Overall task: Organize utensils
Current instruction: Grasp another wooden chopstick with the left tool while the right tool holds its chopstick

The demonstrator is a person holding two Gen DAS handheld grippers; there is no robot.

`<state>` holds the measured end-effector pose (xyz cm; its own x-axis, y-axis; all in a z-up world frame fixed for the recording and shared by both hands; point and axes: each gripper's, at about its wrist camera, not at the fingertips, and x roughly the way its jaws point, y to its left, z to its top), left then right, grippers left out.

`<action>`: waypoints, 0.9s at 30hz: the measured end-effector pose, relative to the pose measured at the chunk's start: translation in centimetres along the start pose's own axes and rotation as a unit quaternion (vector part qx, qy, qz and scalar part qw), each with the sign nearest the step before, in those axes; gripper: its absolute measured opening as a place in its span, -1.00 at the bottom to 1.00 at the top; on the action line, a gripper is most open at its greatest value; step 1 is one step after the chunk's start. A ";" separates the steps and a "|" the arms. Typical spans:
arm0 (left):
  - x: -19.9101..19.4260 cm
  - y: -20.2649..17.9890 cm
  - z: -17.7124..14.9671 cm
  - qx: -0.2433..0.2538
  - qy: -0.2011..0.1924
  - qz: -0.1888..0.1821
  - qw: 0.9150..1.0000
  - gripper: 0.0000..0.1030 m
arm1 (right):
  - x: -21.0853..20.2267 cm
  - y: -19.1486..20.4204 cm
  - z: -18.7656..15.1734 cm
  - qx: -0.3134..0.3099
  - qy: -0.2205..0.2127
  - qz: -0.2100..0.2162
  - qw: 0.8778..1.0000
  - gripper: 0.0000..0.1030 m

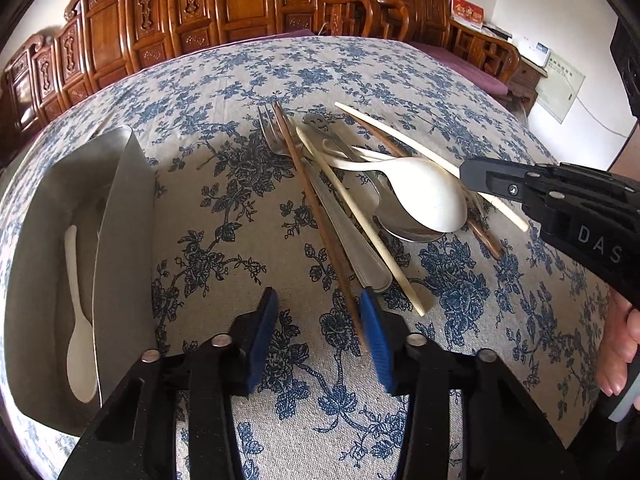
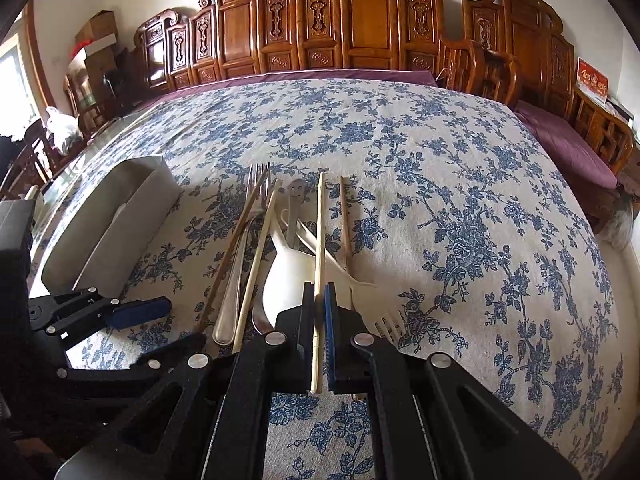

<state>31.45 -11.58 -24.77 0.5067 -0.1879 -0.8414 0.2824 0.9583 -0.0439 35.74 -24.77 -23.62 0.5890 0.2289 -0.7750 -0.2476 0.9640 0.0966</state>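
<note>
A pile of utensils lies on the floral tablecloth: a metal fork [image 1: 269, 130], brown chopsticks [image 1: 316, 216], cream chopsticks [image 1: 360, 224], a cream spoon [image 1: 424, 192] over a metal spoon [image 1: 408, 232], and a cream plastic fork [image 2: 384, 320]. My right gripper [image 2: 319, 300] is shut on a cream chopstick [image 2: 319, 240]; it also shows in the left wrist view [image 1: 472, 180]. My left gripper [image 1: 320, 312] is open and empty just in front of the pile, its right pad by the brown chopstick's end. A metal organizer tray [image 1: 120, 216] at left holds a cream spoon [image 1: 78, 320].
The tray [image 2: 132, 216] stands left of the pile. The tablecloth [image 2: 480, 220] stretches right and far. Carved wooden chairs [image 2: 360, 24] line the far edge, with a purple cushioned bench [image 2: 560, 136] at the right.
</note>
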 end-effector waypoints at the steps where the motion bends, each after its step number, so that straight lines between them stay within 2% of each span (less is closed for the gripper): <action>1: 0.0 0.0 0.0 0.001 0.000 0.001 1.000 -0.51 | 0.1 0.0 -0.1 -0.002 0.002 -0.002 1.000 -0.89; 2: 0.0 0.1 0.0 0.001 0.001 0.003 1.000 -0.62 | 0.3 -0.1 -0.1 -0.002 0.006 -0.003 1.000 -0.89; 5: -0.1 0.5 0.0 -0.004 0.001 0.001 1.000 -0.70 | 0.6 -0.3 -0.3 -0.002 0.012 -0.005 1.000 -0.89; 13: 0.0 0.8 0.2 -0.004 0.004 -0.002 1.000 -0.70 | 1.6 -0.5 -0.6 0.000 0.029 -0.004 1.000 -0.89; 15: 0.0 1.0 0.2 -0.008 0.006 -0.004 1.000 -0.91 | 1.7 -0.5 -0.5 0.000 0.029 -0.004 1.000 -0.89; 20: -0.3 2.0 0.2 -0.025 0.004 -0.012 1.000 -0.92 | 1.5 -0.7 -0.3 0.004 0.023 -0.004 1.000 -0.89; 27: -3.4 2.8 0.3 -0.023 -0.035 -0.009 0.999 -0.92 | 0.7 -0.4 -0.1 0.004 0.009 -0.008 1.000 -0.89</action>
<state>30.72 -8.36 -21.85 0.5579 -0.2185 -0.8007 0.2549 0.9632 -0.0853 36.21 -25.01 -24.28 0.5786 0.2106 -0.7879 -0.2311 0.9688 0.0893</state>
